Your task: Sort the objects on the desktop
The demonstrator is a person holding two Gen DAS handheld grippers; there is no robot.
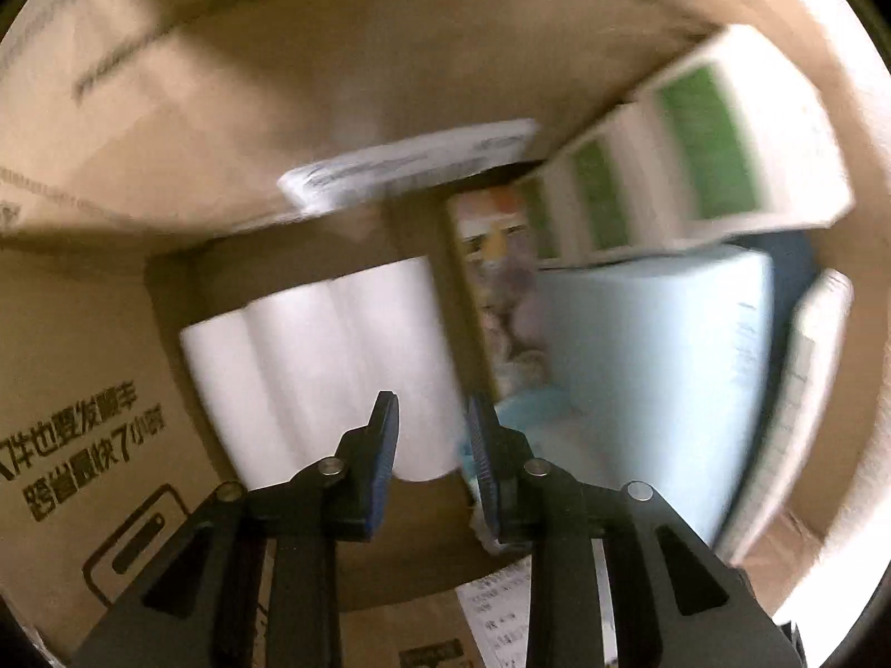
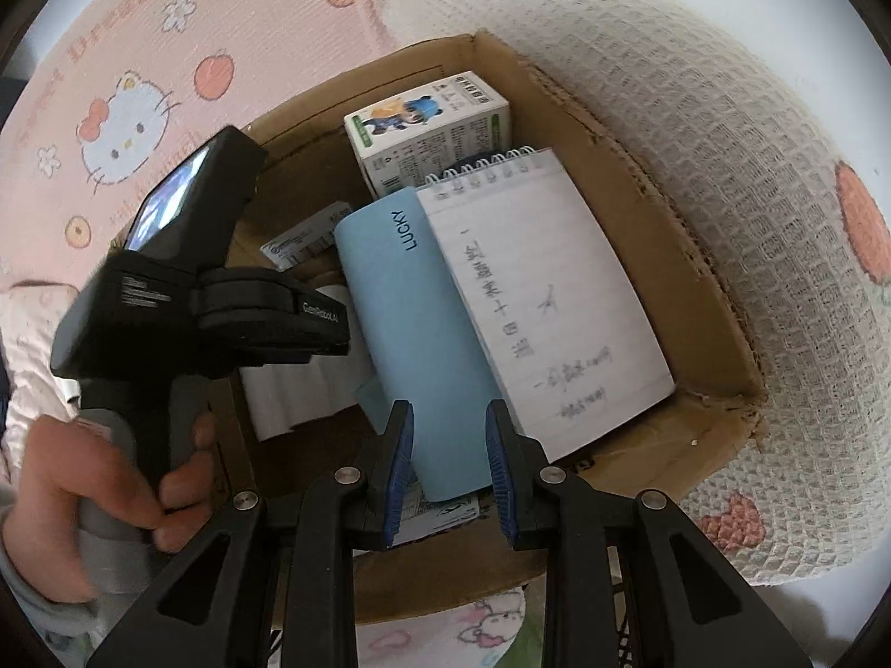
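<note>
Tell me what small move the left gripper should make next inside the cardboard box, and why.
Probably lift the left gripper straight up out of the cardboard box. Its jaws are open and hold nothing, and it sits low between the white rolls and the light blue notebook, which already lie in the box. A straight lift should avoid knocking either one.

A home: Hello Kitty mat (image 2: 128, 117), waffle blanket (image 2: 724, 178), cardboard box (image 2: 640, 178) of household oddments
</note>
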